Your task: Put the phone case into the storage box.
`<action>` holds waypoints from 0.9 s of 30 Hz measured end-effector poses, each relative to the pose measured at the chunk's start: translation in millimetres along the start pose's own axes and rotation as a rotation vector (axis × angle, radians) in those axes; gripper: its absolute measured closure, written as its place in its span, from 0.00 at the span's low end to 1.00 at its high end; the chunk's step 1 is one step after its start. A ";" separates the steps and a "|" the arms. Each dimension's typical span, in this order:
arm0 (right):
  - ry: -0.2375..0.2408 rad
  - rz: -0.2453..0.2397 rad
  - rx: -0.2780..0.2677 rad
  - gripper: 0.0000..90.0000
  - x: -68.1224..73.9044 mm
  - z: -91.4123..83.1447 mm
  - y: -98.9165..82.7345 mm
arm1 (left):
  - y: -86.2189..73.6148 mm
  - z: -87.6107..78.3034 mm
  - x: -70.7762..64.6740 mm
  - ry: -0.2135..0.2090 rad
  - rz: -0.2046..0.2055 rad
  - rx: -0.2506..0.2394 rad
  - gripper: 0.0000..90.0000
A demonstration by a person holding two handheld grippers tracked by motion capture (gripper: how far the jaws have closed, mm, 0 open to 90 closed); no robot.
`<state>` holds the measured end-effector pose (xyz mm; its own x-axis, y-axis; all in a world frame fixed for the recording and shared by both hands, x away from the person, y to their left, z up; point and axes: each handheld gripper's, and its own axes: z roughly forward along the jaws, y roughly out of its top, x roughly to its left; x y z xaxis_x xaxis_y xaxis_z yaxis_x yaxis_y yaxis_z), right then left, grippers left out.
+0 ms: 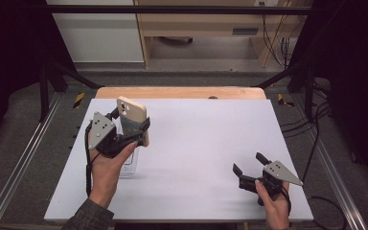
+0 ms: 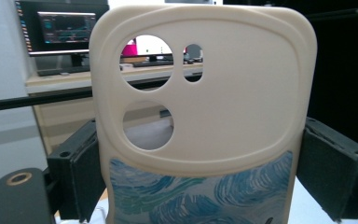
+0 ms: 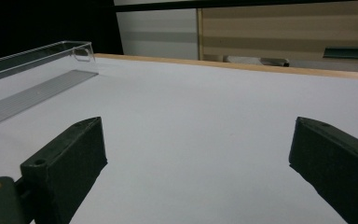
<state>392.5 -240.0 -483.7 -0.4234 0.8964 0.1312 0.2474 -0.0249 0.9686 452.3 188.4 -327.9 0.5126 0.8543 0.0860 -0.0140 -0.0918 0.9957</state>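
- Phone case (image 2: 205, 116), cream with blue swirls, stands upright above the surface (image 1: 196, 143) at its left, clamped between the left gripper (image 1: 124, 132) jaws.
- Clear plastic tray (image 3: 32, 88) lies on the surface beneath that gripper.
- Right gripper (image 1: 251, 167) hovers near the right front, jaws wide apart, holding nothing.

Cropped and covered parts

In the left gripper view the phone case (image 2: 205, 116) is running off the bottom edge, its lower end unseen. The clear tray (image 3: 32, 88) is leaving the right gripper view's left edge, and in the high view the left hand (image 1: 106, 168) is hiding most of it.
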 end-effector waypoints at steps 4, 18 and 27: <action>0.010 -0.008 -0.005 0.03 1.8 0.1 -1.4 | 1.1 3.6 8.1 0.034 0.012 0.007 0.13; 0.036 -0.027 -0.009 0.03 7.1 2.7 -2.5 | -3.9 14.6 29.7 0.116 0.025 0.024 0.13; 0.047 -0.020 -0.020 0.03 10.2 3.9 -1.6 | -7.6 29.5 43.1 0.157 0.023 0.042 0.13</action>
<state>391.2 -229.1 -484.7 -0.4690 0.8748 0.1214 0.2216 -0.0165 0.9750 499.8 210.8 -332.8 0.3719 0.9210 0.1162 0.0137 -0.1306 0.9913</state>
